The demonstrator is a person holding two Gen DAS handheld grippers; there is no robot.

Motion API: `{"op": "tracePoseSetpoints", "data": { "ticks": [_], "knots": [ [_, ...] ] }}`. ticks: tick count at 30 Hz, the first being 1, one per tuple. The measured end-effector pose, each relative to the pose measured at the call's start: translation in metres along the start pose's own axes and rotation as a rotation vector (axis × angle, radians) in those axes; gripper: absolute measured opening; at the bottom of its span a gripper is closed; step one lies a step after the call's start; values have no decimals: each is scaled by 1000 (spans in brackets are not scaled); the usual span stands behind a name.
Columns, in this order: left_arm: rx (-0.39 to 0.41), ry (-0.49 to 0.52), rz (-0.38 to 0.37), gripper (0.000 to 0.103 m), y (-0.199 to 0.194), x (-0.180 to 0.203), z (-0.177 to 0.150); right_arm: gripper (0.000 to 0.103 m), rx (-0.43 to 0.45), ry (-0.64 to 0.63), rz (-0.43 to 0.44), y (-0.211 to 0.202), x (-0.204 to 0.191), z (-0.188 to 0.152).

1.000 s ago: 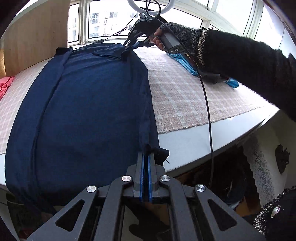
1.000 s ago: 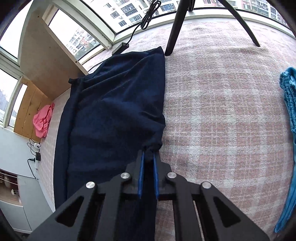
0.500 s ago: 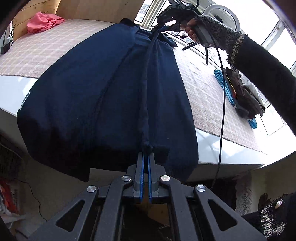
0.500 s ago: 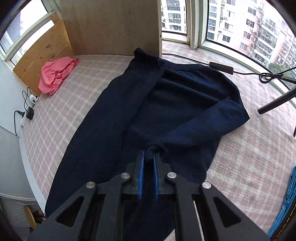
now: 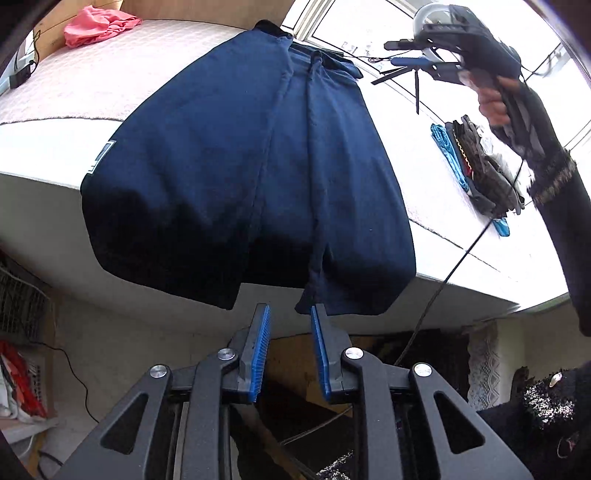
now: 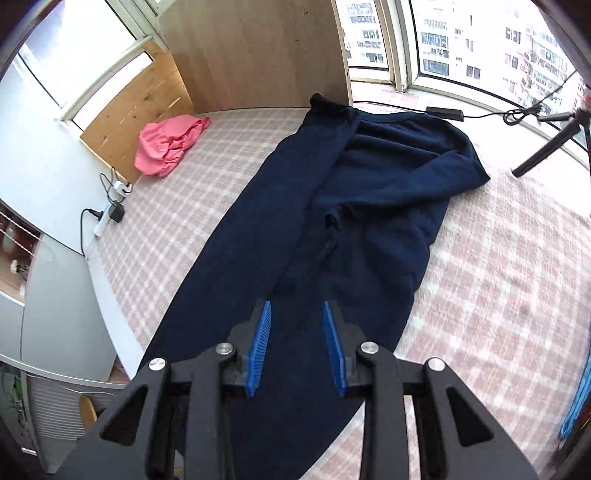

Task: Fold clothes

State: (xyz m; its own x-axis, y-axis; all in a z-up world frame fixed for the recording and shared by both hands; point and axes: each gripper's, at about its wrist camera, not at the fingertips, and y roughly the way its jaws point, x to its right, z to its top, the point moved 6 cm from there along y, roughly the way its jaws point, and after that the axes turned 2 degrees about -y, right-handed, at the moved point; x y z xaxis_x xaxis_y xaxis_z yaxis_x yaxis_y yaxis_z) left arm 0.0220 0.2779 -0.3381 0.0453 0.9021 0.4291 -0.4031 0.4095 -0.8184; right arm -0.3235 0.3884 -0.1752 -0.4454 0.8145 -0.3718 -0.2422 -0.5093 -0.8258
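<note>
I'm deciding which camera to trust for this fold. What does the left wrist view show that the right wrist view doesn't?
Only the left wrist view shows the hand holding the right gripper raised above the table, the garment's hem hanging over the table edge, and a dark folded pile.

Only the right wrist view shows the sleeve folded across the garment's body and a power strip.

Both show the navy garment, the pink cloth, and open, opening fingers gripping nothing.
</note>
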Motion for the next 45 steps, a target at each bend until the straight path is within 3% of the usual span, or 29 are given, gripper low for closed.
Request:
{"op": "tracePoseSetpoints", "data": {
  "ticks": [3, 5, 7, 9, 10, 11, 13, 18, 21, 30, 34, 35, 37, 42, 45],
  "knots": [
    [-16, 3, -46, 20, 6, 0, 6, 29, -18, 72, 133, -32, -13, -99],
    [-32, 36, -49, 21, 16, 3, 11, 29, -35, 66, 117, -32, -26, -159],
    [-64, 75, -58, 30, 31, 10, 13, 29, -47, 54, 83, -27, -37, -211],
    [-79, 134, -33, 32, 47, 19, 18, 29, -71, 68, 91, -16, -46, -244],
    [-87, 164, -19, 26, 55, 23, 20, 29, -75, 82, 89, -11, -48, -252],
    [-102, 172, -36, 3, 60, 26, 21, 29, -81, 93, 86, -6, -50, -260],
    [-119, 155, -41, 3, 60, 25, 23, 29, -88, 98, 69, 1, -52, -271],
    [-56, 145, -40, 3, 36, 16, 33, 29, -116, 113, 86, 15, -60, -293],
    [-100, 142, -75, 4, 42, 16, 32, 30, -143, 110, 82, 31, -63, -303],
    [-119, 174, -74, 5, 45, 16, 31, 36, -117, 85, 59, 56, -55, -290],
    [-123, 171, -84, 5, 45, 10, 28, 36, -90, 97, 112, 60, -53, -287],
    [-123, 173, -86, 5, 43, 8, 27, 30, -77, 104, 138, 60, -54, -286],
    [-92, 175, -83, 4, 28, 8, 30, 5, -67, 114, 181, 57, -60, -284],
    [-27, 174, -88, 4, -6, 9, 36, 5, -28, 105, 279, 14, -76, -277],
    [-80, 150, -80, 4, 20, 0, 28, 5, -66, 143, 267, 18, -68, -277]
  ]
}}
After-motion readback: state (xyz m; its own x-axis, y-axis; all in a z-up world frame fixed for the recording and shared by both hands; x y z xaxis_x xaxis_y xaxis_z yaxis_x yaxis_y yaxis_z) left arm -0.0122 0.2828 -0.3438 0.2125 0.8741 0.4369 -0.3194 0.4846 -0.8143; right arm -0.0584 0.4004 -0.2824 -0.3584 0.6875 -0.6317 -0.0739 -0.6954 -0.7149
